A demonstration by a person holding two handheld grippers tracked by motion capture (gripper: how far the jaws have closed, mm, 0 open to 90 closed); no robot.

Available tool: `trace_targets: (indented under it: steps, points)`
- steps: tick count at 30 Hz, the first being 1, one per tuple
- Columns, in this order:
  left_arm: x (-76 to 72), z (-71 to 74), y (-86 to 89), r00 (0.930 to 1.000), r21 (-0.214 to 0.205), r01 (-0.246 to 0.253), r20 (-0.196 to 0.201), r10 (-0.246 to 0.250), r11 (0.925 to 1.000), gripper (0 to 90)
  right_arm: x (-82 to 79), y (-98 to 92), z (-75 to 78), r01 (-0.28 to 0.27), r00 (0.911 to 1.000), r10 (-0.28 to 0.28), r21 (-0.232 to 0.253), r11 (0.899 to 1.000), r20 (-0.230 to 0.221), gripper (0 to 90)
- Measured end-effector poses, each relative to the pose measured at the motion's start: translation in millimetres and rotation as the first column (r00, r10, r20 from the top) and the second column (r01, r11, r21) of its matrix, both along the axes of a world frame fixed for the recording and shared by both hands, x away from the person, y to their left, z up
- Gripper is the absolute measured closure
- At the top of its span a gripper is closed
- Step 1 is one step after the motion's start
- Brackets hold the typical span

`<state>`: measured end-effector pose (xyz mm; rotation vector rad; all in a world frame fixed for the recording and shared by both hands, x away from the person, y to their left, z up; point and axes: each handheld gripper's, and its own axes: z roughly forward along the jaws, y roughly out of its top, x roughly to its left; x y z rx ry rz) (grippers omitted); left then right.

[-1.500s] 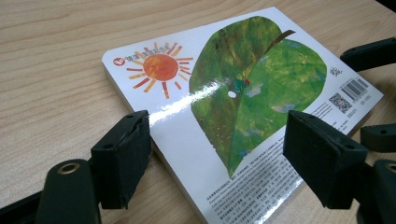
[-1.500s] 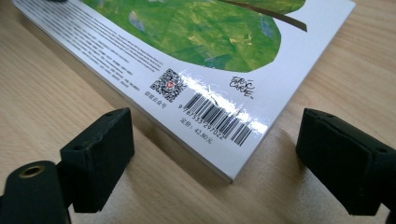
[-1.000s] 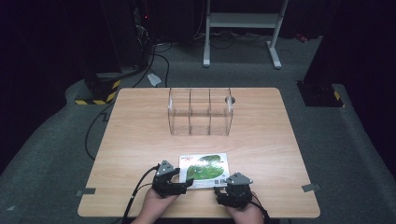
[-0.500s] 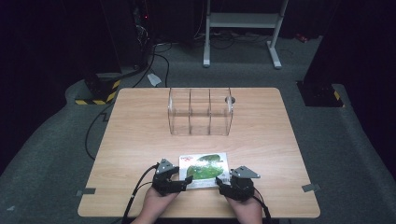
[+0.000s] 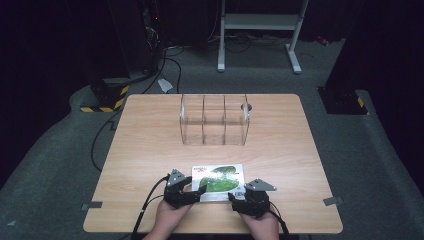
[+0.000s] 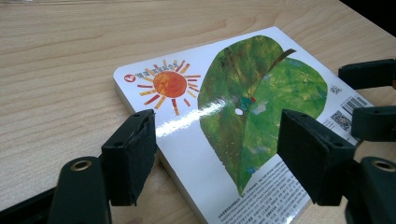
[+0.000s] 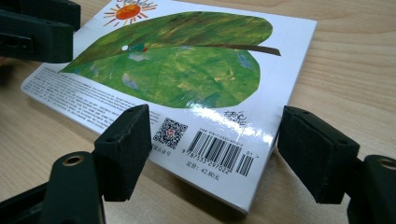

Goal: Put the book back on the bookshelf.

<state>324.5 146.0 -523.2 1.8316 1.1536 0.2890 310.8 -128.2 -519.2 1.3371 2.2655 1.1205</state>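
1. High view: the book (image 5: 219, 182) lies flat near the table's (image 5: 150, 150) near edge, back cover up. We have the left gripper (image 5: 187, 190) at its left edge and the right gripper (image 5: 239, 196) at its near-right corner. Compared with a second ago, both hands sit in about the same spots; the right one has tucked in slightly closer to the corner. The clear divided organizer (image 5: 214, 119) stands well apart, farther up the table and empty as far as we can tell.

2. Left gripper view: jaws are apart and straddle the book's left corner and spine edge. They have just been closing a bit, with the book between them, but the pads are not pressing on it yet. Our read: we are still lining up and nothing is gripped.

3. Right gripper view: jaws stand wide, the book's barcode corner between them, with gaps on both sides. They have just reopened after a small pinch, so there is no grip here either.

4. Materials: the book is a thick, glossy board book with rounded corners, a green leaf and orange sun on white, and glare on the laminate. We expect it to be slick. The table is matte wood grain. The jaw pads are black, blocky and rubbery-looking. The organizer is thin transparent plastic with three bays.
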Motion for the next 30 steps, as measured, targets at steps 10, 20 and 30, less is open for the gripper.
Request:
trace_targets:
  steps: [10,20,30]
  points:
    - [-0.5,4.3,7.9,0.9999,-0.063,-0.008,0.014,0.009,0.998,28.7,-8.3,5.0,-0.4,-0.031,0.9994,0.031,-0.01,0.999,0.014,21.7]
    - [-5.1,18.9,12.4,0.996,-0.125,0.015,0.09,-0.004,0.9921,29.2,-11.9,12.7,-1.7,-0.079,0.9963,0.081,-0.081,0.994,0.028,11.5]
    - [-5.8,25.5,11.3,0.9938,-0.132,0.019,0.111,-0.004,0.991,29.4,-13.8,16.2,-2.6,-0.087,0.9948,0.093,-0.124,0.988,0.043,10.2]
